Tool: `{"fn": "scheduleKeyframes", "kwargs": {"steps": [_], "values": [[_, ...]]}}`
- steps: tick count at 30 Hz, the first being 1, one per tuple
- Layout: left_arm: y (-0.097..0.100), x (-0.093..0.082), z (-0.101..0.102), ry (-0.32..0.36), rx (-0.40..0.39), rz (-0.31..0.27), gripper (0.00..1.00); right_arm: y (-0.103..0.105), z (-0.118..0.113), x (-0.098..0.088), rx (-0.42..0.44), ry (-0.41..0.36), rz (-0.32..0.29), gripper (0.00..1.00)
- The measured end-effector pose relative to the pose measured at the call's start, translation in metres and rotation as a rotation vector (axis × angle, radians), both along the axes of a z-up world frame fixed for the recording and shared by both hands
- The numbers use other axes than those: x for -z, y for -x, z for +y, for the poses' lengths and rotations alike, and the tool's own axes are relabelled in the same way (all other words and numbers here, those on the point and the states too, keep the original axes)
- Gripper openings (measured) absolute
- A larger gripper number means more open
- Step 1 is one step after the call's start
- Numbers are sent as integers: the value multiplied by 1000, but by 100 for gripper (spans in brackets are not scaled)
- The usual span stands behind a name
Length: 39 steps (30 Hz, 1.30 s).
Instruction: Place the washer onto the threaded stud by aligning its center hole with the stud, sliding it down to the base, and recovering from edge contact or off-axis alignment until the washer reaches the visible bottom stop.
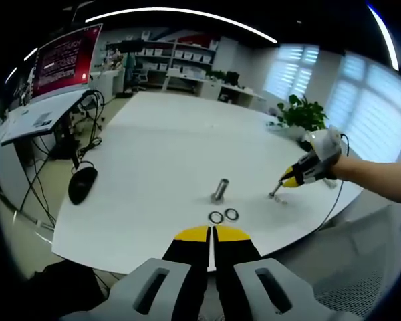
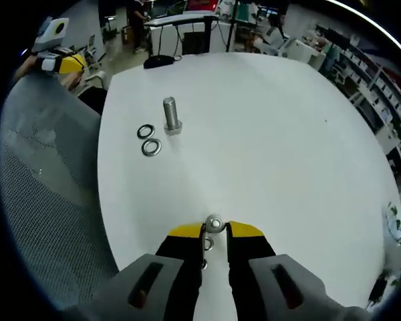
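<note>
We hold a shiny washer [image 2: 214, 223] in our right tool [image 2: 214, 231].
Our left tool [image 1: 211, 234] is pinched together; the stud [image 1: 220, 190] stands upright near two washers [image 1: 224, 215].

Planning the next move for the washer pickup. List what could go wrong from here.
1. The right tool pinches a washer only at the very fingertips, so it may slip or tilt on the way to the stud.
2. Two loose washers lie right beside the stud's base and could be knocked on approach.
3. The stud stands free on the white table; an off-axis push might tip it.
</note>
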<state>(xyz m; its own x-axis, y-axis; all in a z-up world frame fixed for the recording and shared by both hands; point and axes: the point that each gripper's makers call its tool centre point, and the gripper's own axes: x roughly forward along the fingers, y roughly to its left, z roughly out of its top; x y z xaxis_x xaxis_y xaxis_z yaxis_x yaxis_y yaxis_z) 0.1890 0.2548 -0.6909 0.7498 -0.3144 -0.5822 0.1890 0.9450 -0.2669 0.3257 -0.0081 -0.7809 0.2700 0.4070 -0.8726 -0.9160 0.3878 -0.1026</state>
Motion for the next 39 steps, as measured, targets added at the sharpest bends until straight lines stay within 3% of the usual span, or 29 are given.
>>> {"fn": "scheduleKeyframes", "kwargs": {"steps": [17, 21, 23, 39], "values": [[0, 1, 0, -3, -3, 5, 0, 1, 2, 31, -27, 68, 67, 14], [0, 1, 1, -5, -1, 6, 0, 2, 3, 41, -44, 82, 81, 4], [0, 1, 1, -5, -2, 6, 0, 5, 2, 47, -42, 97, 110, 7], [0, 1, 0, -5, 5, 5, 0, 15, -22, 60, -31, 150, 163, 19]]}}
